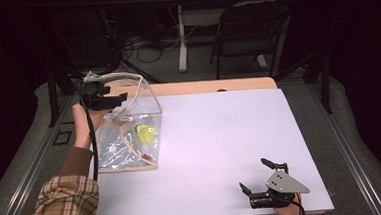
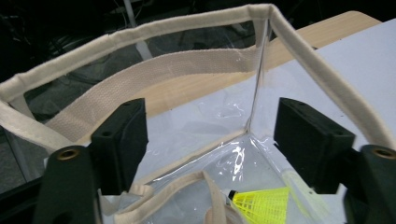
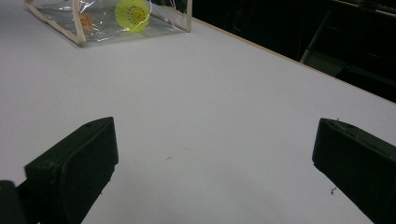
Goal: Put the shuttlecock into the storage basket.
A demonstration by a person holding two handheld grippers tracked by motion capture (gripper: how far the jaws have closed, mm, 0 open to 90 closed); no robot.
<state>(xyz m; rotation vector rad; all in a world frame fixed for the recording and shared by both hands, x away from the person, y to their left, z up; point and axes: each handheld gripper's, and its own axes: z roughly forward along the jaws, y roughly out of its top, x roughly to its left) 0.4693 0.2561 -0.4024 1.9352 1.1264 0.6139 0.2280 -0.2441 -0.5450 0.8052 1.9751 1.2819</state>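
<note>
Left tongs (image 1: 109, 100) spread apart above the open mouth of the clear bag (image 1: 150, 97), gripping nothing. Yellow shuttlecock (image 2: 261, 204) inside the bag, below and just ahead of those tongs. Right tongs (image 1: 253, 176) also apart, low over the white surface (image 1: 220, 135), well away from the bag.

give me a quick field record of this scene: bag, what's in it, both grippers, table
bag: clear plastic bag with cream fabric trim, standing open at the table's left side
contents: yellow shuttlecock lying inside on the bottom
left gripper: left gripper at the bag's rim, jaws open, nothing between them
right gripper: right gripper low at the table's near right, jaws open, holding nothing
table: white tabletop, wooden strip at the far edge
</note>
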